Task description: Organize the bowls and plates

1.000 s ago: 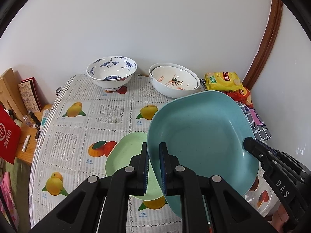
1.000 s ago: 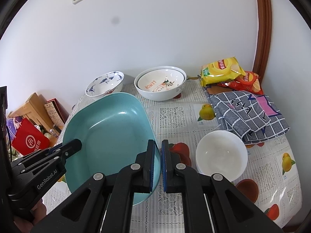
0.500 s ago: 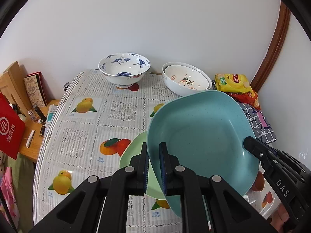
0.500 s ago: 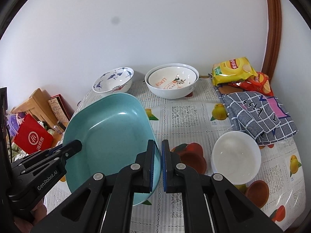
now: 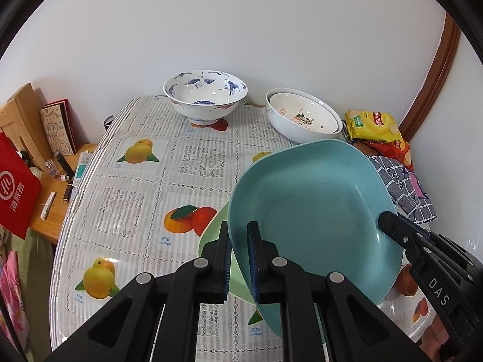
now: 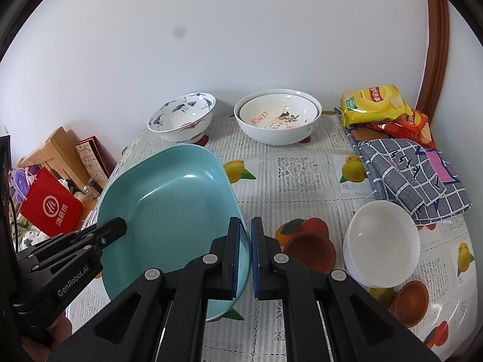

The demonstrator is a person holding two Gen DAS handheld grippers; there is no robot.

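Observation:
A teal square plate [image 5: 314,211] hangs tilted above the table, held by both grippers. My left gripper [image 5: 239,259] is shut on its left rim. My right gripper [image 6: 246,253] is shut on its right rim and also shows in the left wrist view as the right gripper [image 5: 389,226]. Under the teal plate lies a light green plate [image 5: 212,242], mostly covered. At the back stand a blue-and-white bowl [image 5: 205,99] and two nested white bowls [image 5: 302,117]. A small white bowl [image 6: 382,241] sits at the right.
The fruit-print tablecloth [image 5: 135,187] covers the table. Snack bags [image 6: 374,105] and a checked cloth [image 6: 407,178] lie at the back right. Beyond the left edge is a low wooden shelf with a red bag [image 6: 51,211] and small items.
Both grippers have carried the teal plate to the left and slightly down. It now covers more of the green plate. Both grips are unchanged.

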